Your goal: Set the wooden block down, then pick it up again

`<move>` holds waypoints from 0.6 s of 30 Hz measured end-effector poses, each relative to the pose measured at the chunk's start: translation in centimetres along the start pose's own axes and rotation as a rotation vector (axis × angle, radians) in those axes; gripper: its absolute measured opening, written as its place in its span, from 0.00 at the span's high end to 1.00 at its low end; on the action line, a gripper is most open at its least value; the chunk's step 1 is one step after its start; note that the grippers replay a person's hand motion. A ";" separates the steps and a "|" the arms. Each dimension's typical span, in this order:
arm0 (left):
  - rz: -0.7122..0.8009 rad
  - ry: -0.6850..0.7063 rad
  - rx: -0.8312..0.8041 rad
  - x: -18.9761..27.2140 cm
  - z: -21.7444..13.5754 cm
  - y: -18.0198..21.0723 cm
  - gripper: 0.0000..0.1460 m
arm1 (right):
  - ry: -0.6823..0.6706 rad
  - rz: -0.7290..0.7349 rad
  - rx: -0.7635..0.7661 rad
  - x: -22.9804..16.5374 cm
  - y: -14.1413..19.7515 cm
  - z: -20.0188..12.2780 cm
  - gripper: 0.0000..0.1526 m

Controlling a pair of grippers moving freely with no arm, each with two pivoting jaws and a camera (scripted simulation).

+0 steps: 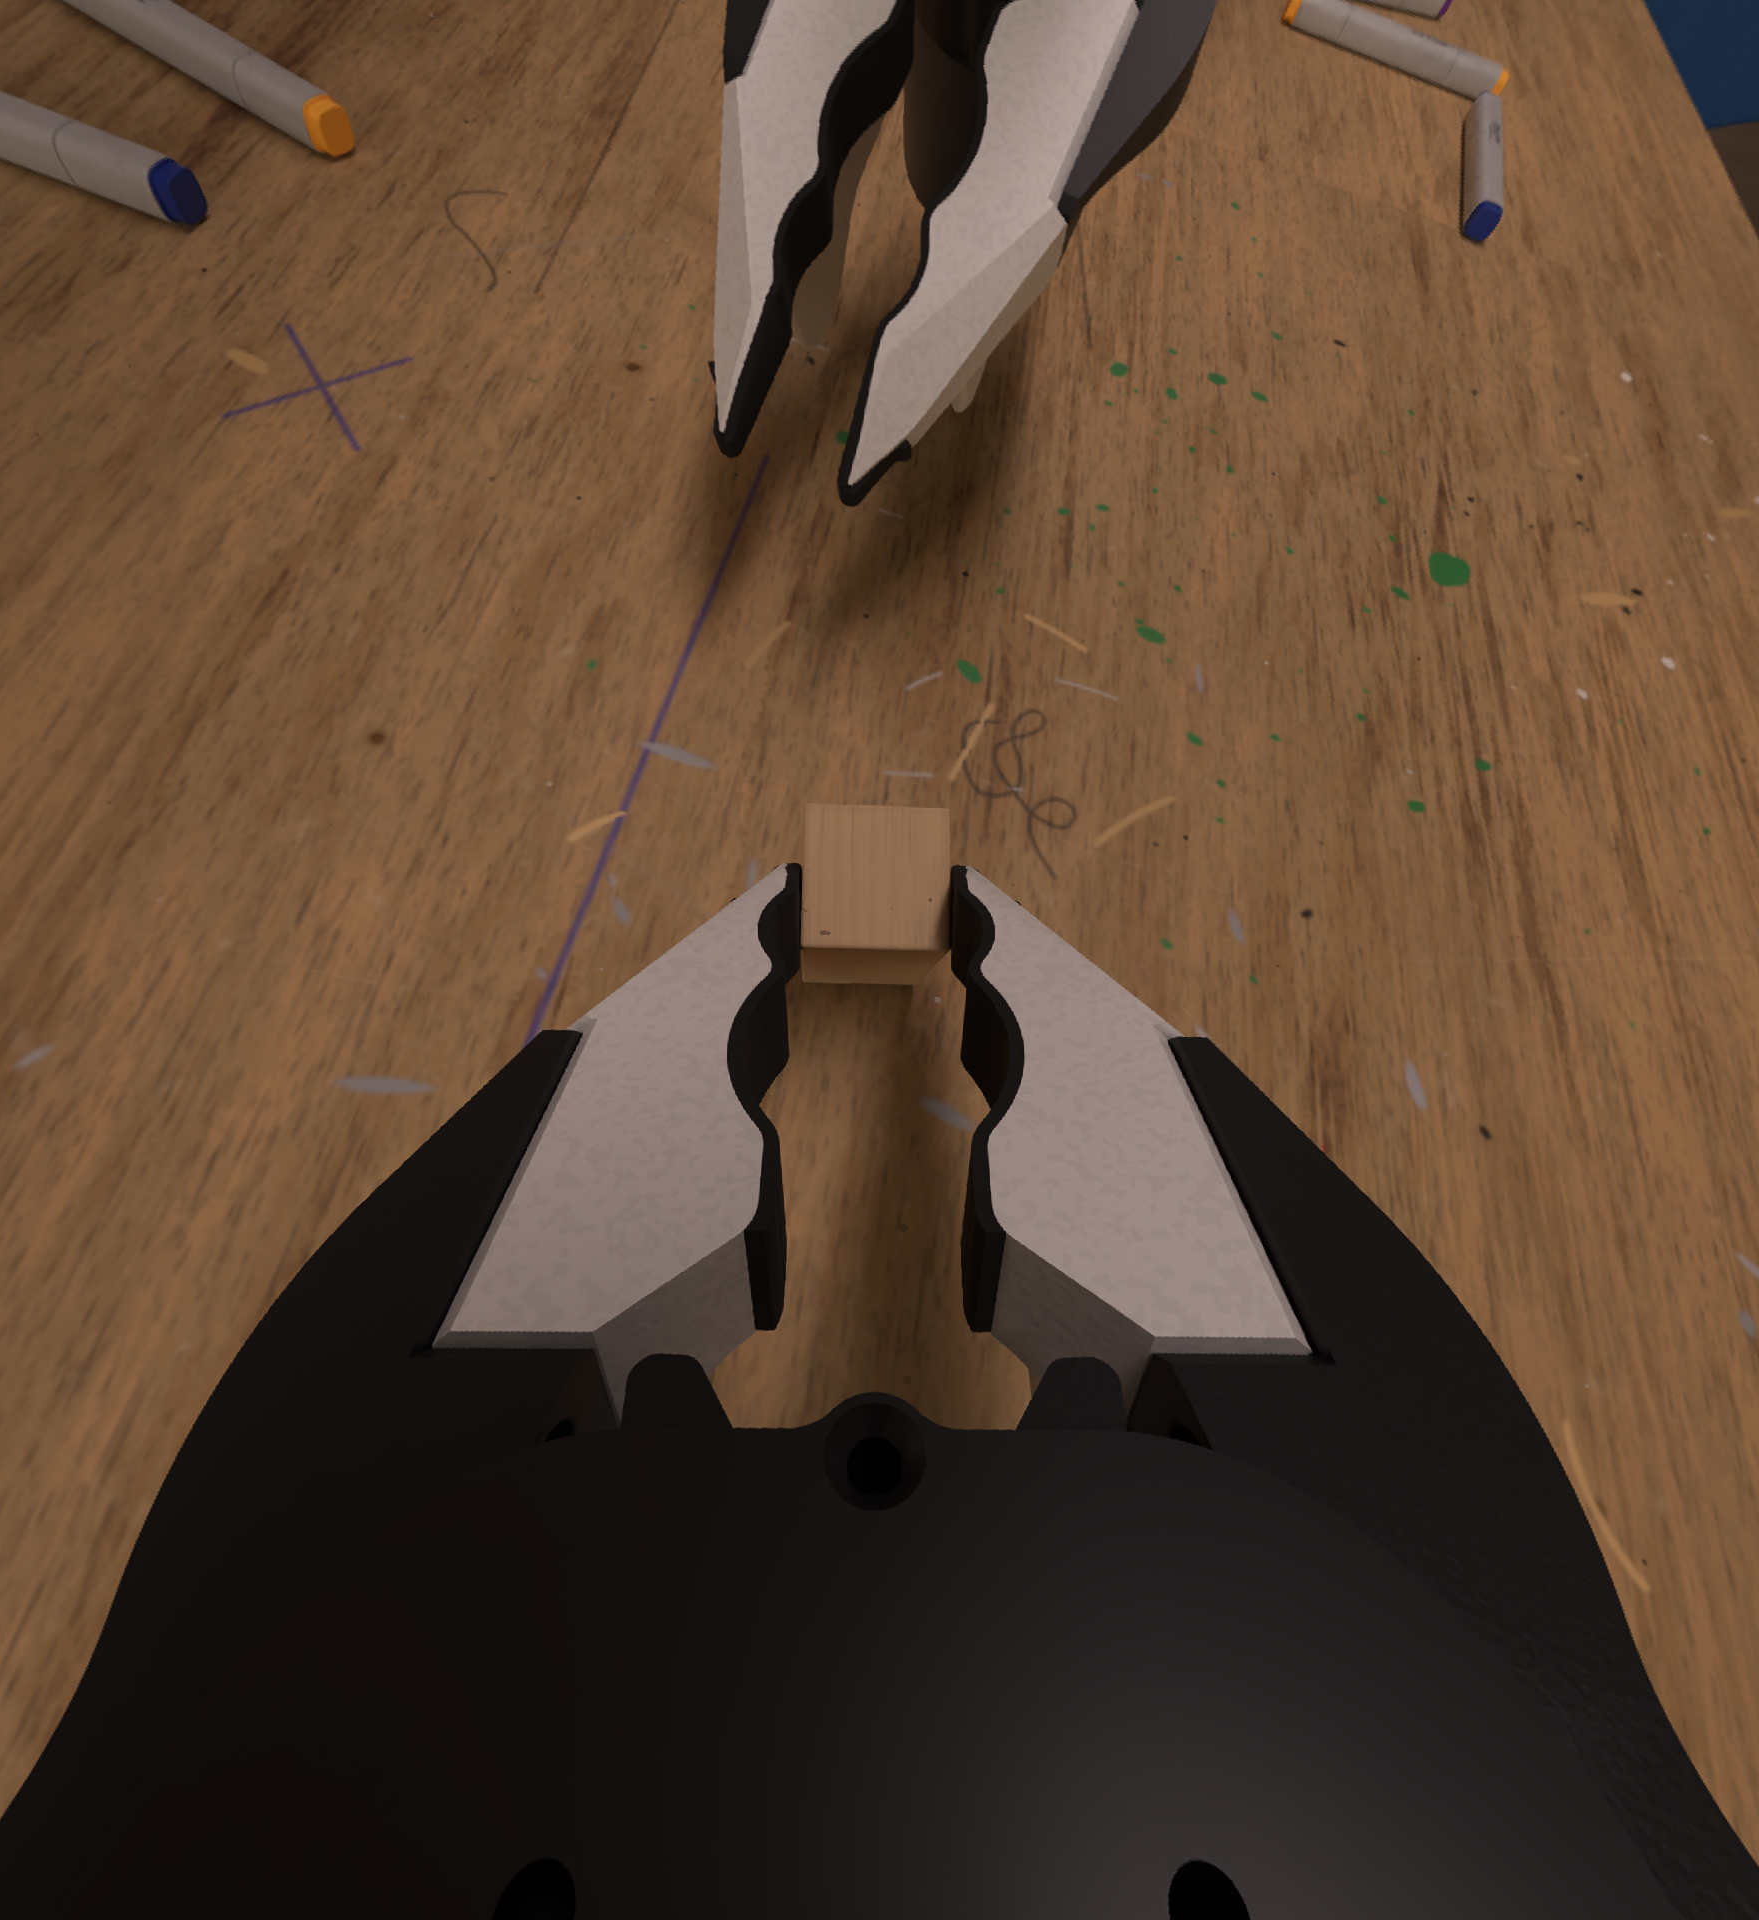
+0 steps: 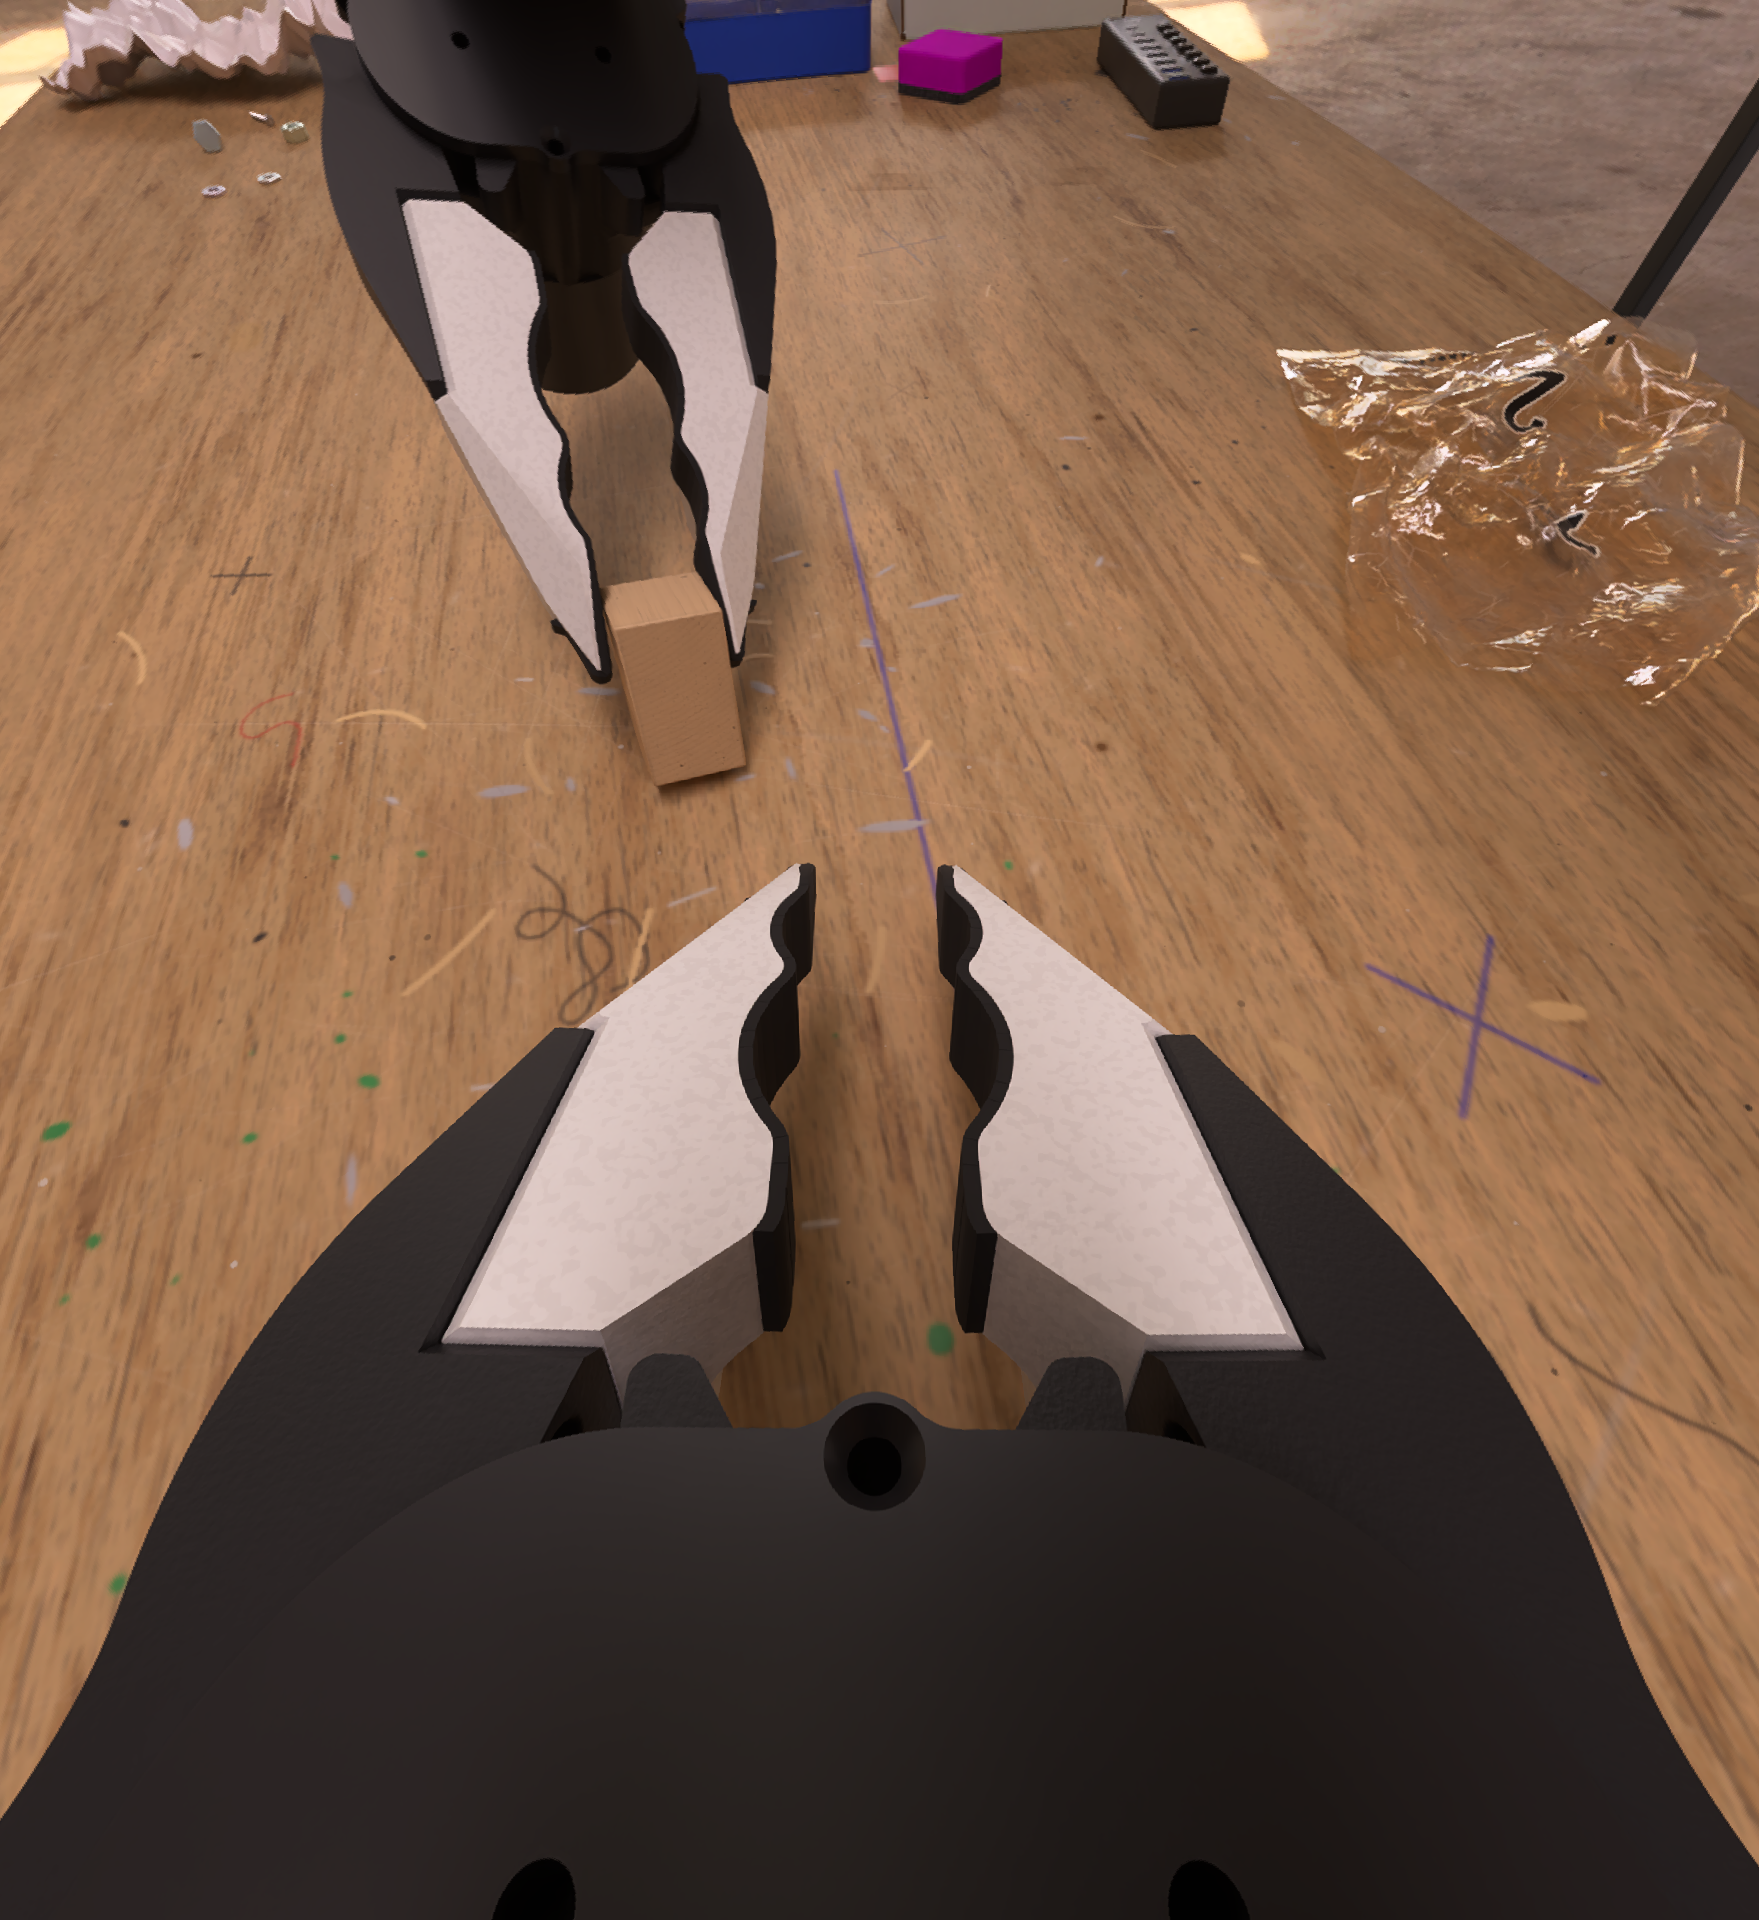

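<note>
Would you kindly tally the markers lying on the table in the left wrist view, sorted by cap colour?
Orange-capped markers: 2
Blue-capped markers: 2
Purple-tipped marker, mostly cut off at the top edge: 1
Total: 5

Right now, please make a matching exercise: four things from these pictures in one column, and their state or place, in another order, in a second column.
1. wooden block
2. right gripper
3. clear plastic wrap
4. magenta box

a. crumpled on the table
b. between the left gripper fingertips
c. at the table's far end
d. open, holding nothing

Pairs: 1-b, 2-d, 3-a, 4-c
</note>
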State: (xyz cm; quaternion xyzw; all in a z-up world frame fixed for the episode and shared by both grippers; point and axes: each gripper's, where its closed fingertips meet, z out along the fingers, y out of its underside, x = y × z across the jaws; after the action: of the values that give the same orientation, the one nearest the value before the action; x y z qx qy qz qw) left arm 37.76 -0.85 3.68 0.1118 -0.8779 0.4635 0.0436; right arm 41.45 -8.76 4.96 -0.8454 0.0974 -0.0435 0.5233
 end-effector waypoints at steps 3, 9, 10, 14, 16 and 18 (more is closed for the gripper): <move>0.031 -0.014 -0.011 0.2 0.0 0.1 0.81 | 0.009 -0.001 0.005 0.2 0.0 -0.2 0.85; 0.082 -0.039 0.032 0.6 -1.6 -0.9 0.81 | 0.086 -0.039 0.107 1.4 -1.4 -1.3 0.85; 0.083 -0.053 0.045 0.4 -2.1 -1.1 0.81 | 0.130 -0.056 0.129 2.1 -1.6 -1.8 0.85; 0.060 -0.129 0.098 -1.1 -4.1 -1.5 0.81 | 0.303 -0.074 0.188 4.8 -2.2 -3.5 0.85; 0.034 -0.170 0.124 -1.8 -4.9 -1.7 0.81 | 0.334 -0.039 0.220 5.7 -2.4 -4.0 0.85; 0.022 -0.191 0.151 -2.1 -5.4 -2.0 0.81 | 0.350 -0.023 0.241 6.2 -2.5 -4.2 0.86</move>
State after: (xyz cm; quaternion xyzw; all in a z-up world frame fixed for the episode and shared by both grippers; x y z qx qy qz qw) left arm 40.17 2.81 7.98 0.1489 -0.8419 0.5158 -0.0538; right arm 47.11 -12.71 8.91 -0.7574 0.1715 -0.2069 0.5951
